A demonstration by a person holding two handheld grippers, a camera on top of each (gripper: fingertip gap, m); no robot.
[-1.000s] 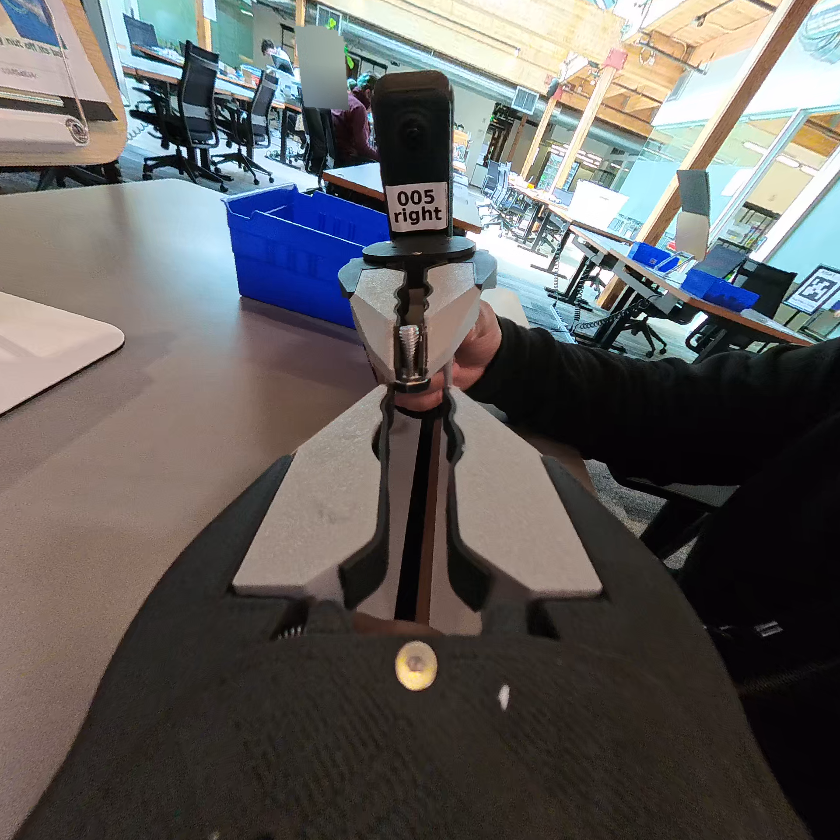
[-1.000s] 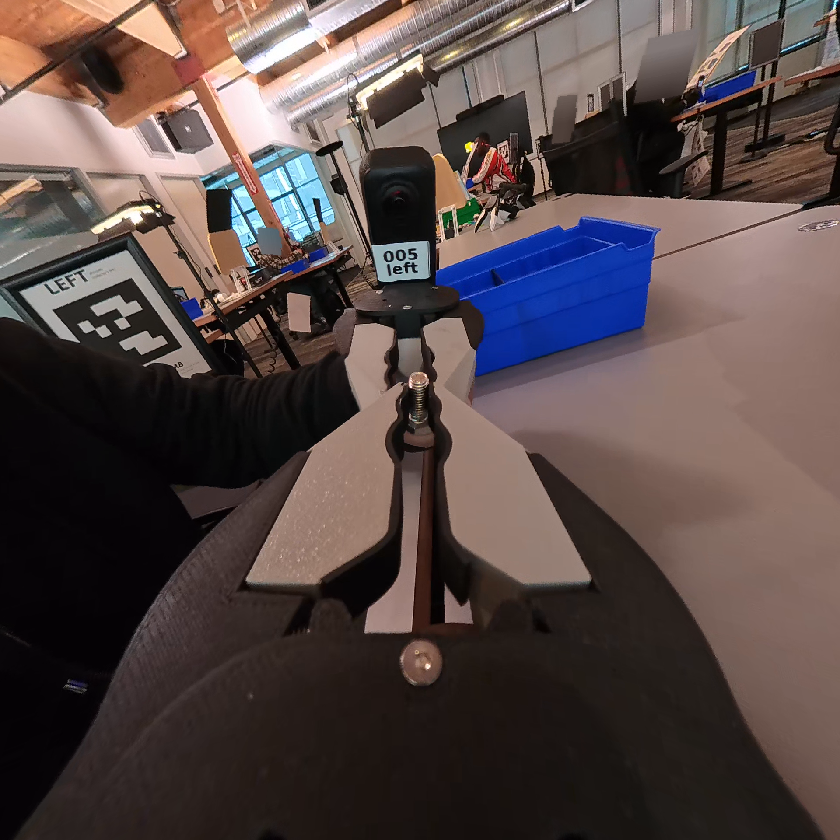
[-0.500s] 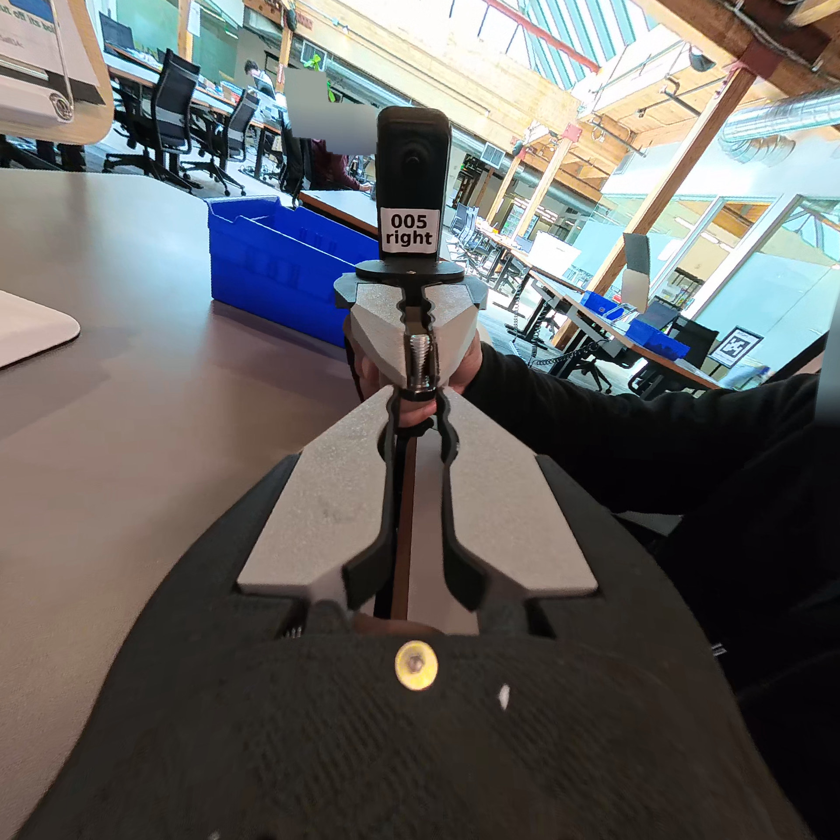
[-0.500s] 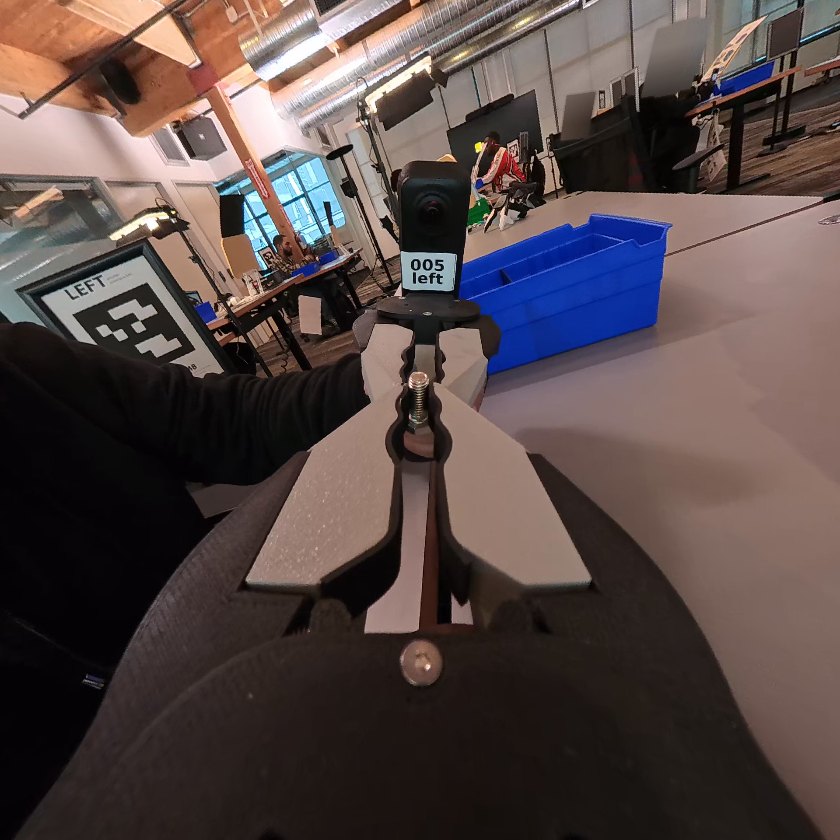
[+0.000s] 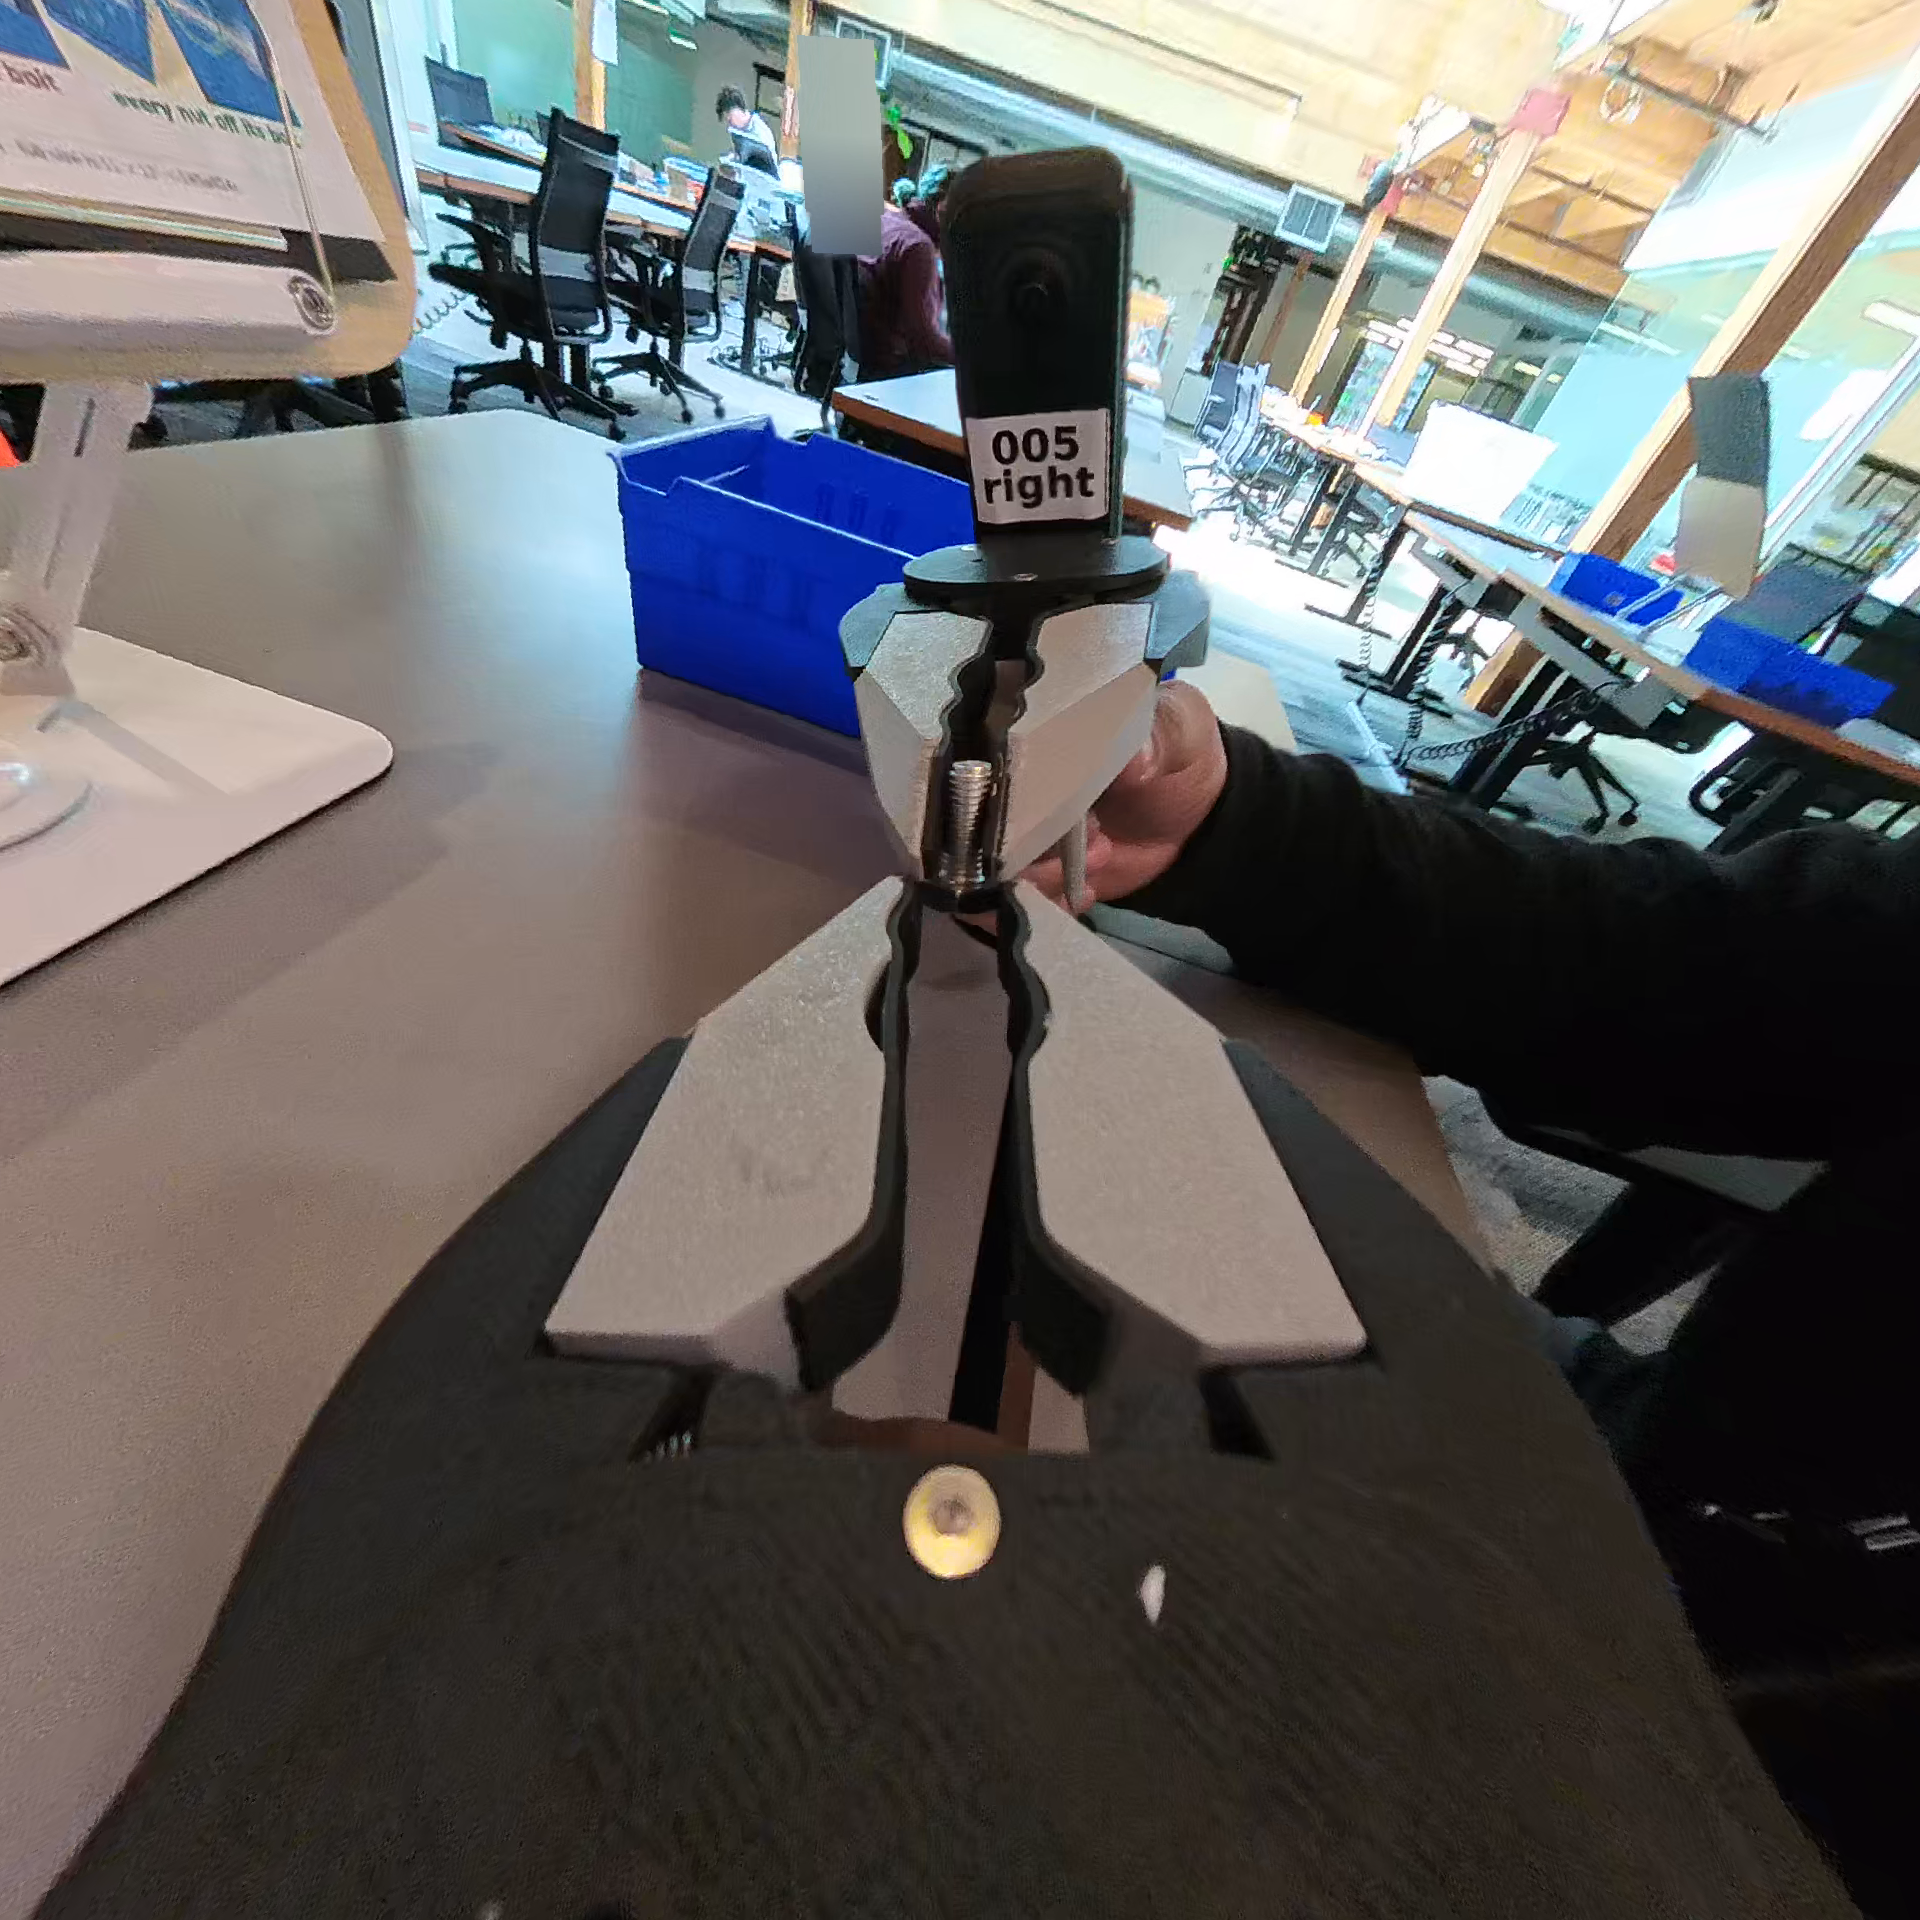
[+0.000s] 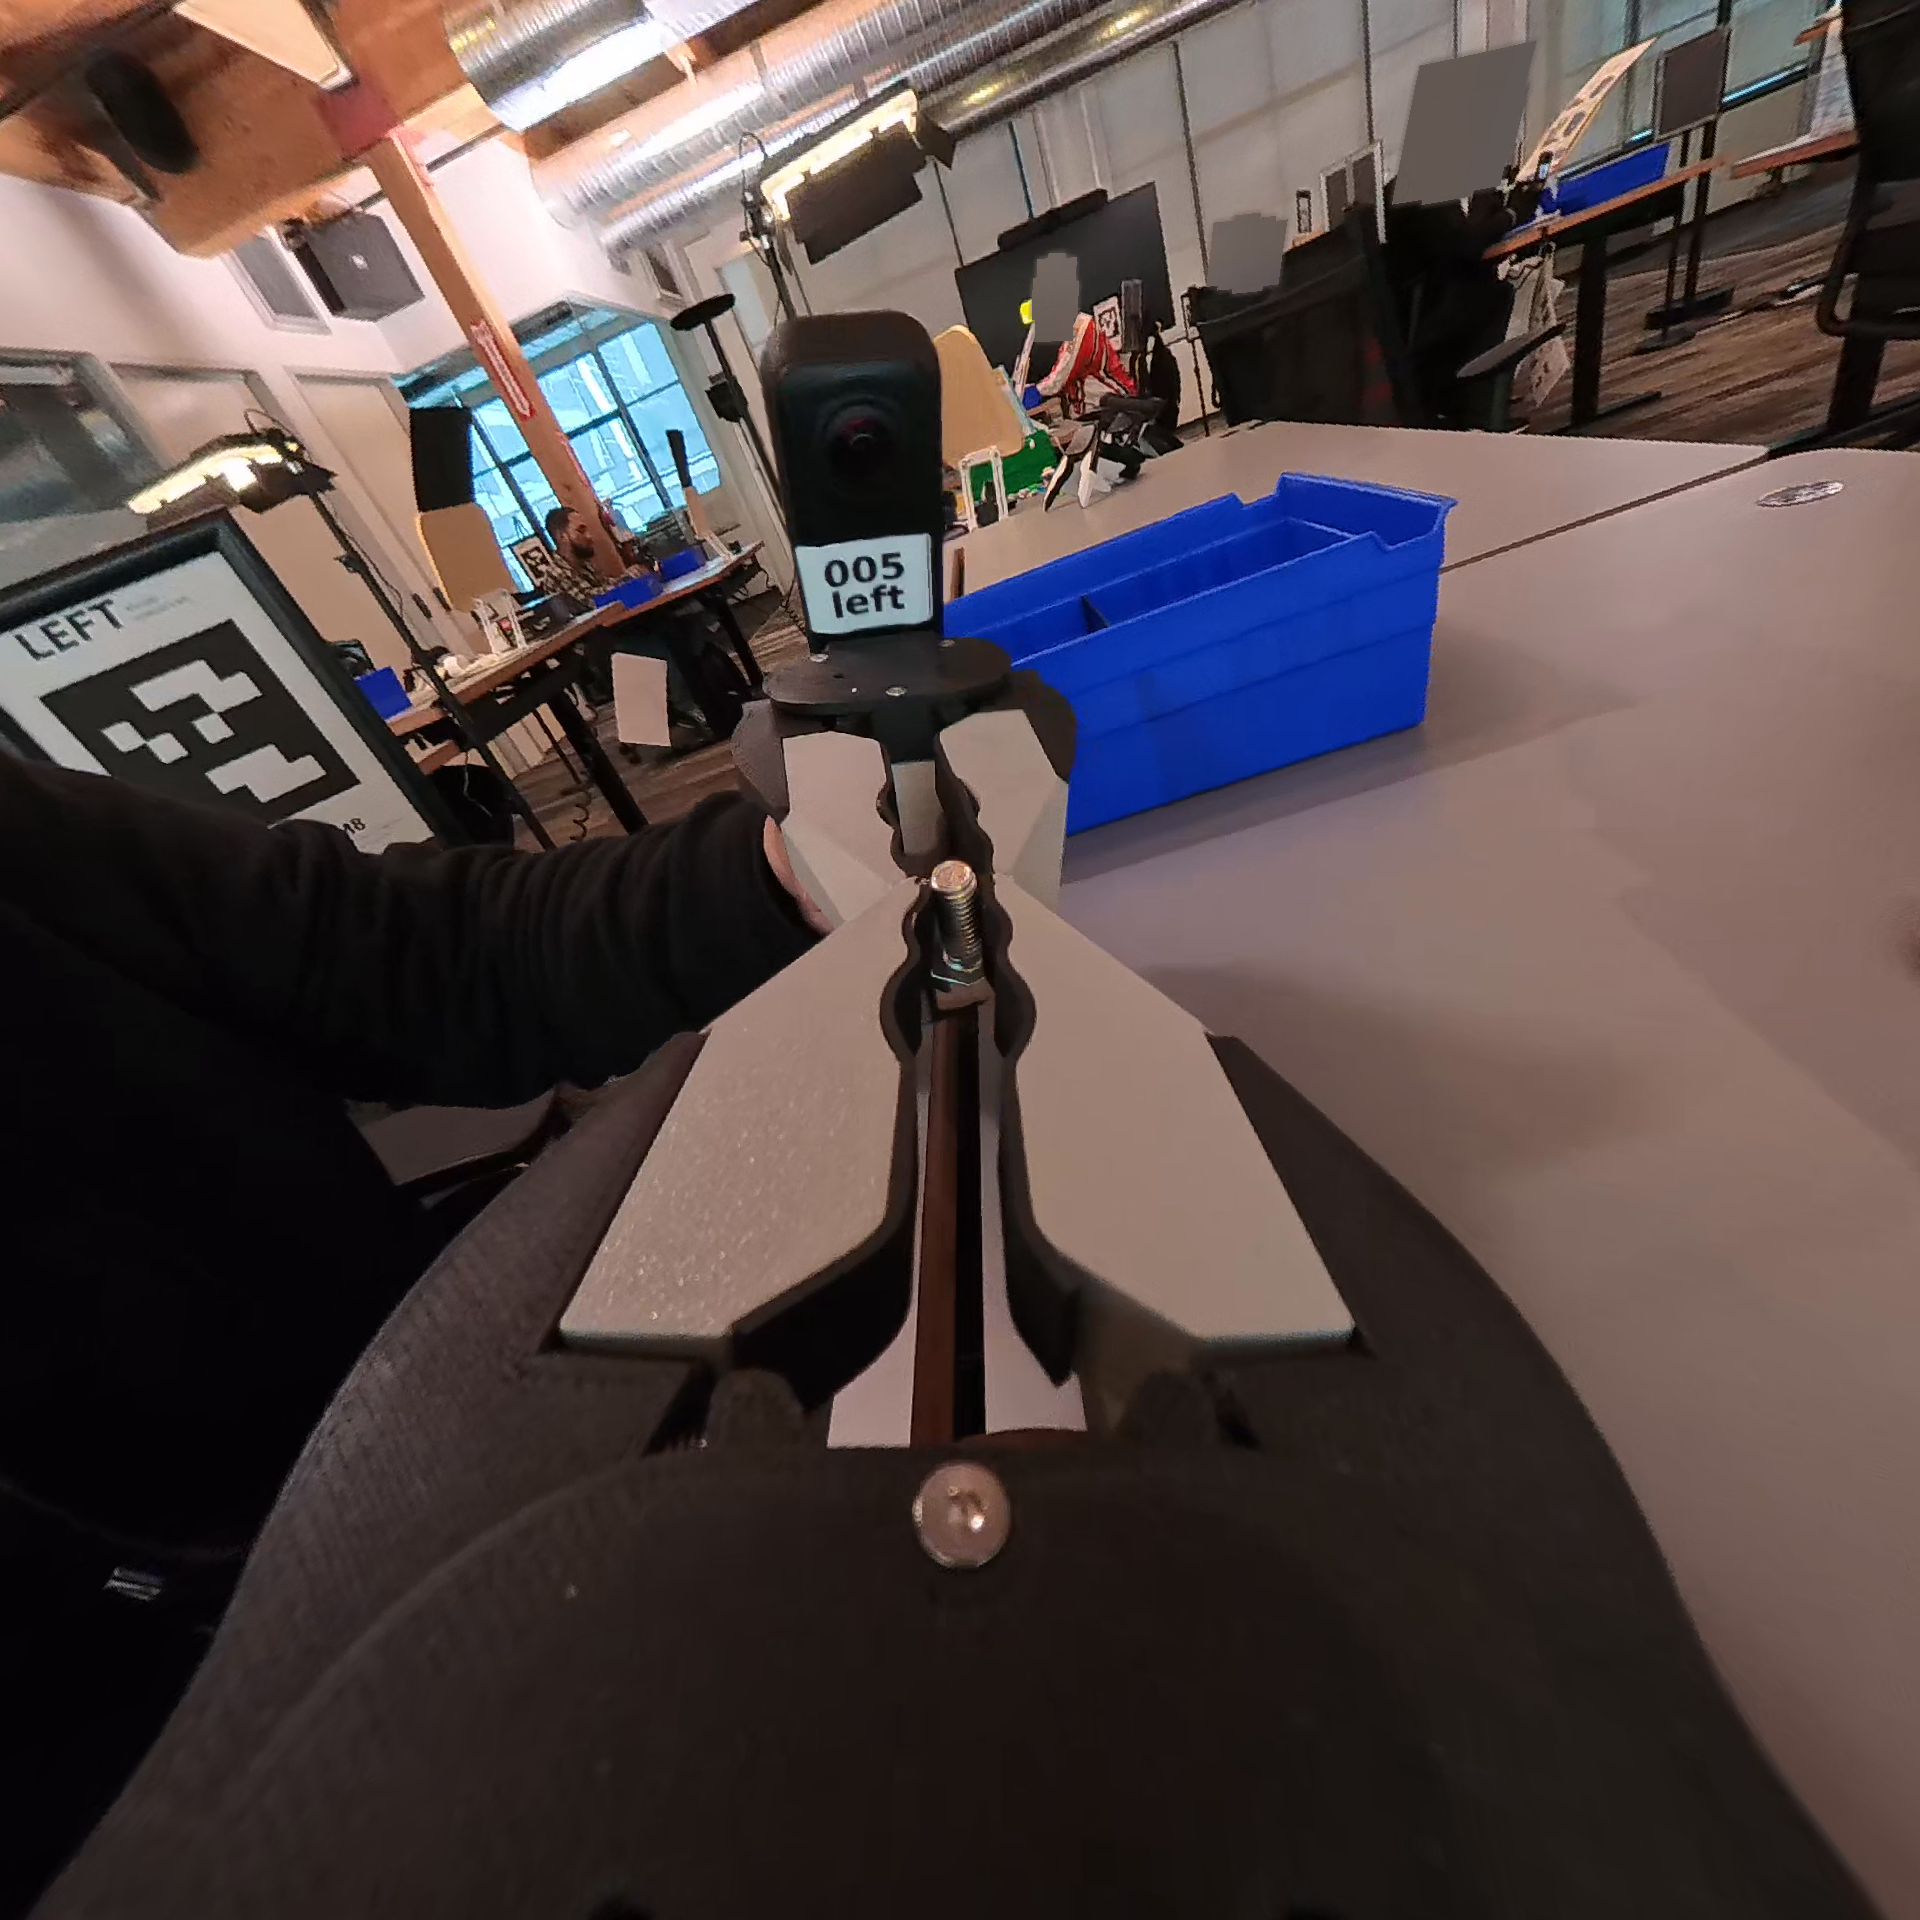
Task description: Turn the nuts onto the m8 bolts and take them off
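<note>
Out over the near edge of the table [image 6: 1455,987], the two grippers meet tip to tip. The bolt [image 6: 954,930] stands between them, long axis upright, threaded end up, the nut [image 6: 956,977] low on the shank.

The right gripper [image 6: 956,899] has it: jaws closed on the bolt, which sits in the notch near the fingertips. The right hand [image 5: 1153,790] holds that gripper level and pointed straight at the other.

The left gripper [image 5: 958,904] comes in from the opposite side, level too, aimed dead along the same line. Its tips flank the bolt's lower end, right where the nut sits. There's a visible gap down the length of its jaws, but I cannot tell whether the tips are pinching the nut or just bracketing it.

My read is that the turn comes next. With the axis vertical and the left tips at nut height, that's the side to spin it, and the right to hold firm. The blue bin [image 6: 1247,665] sits well apart behind them.
</note>
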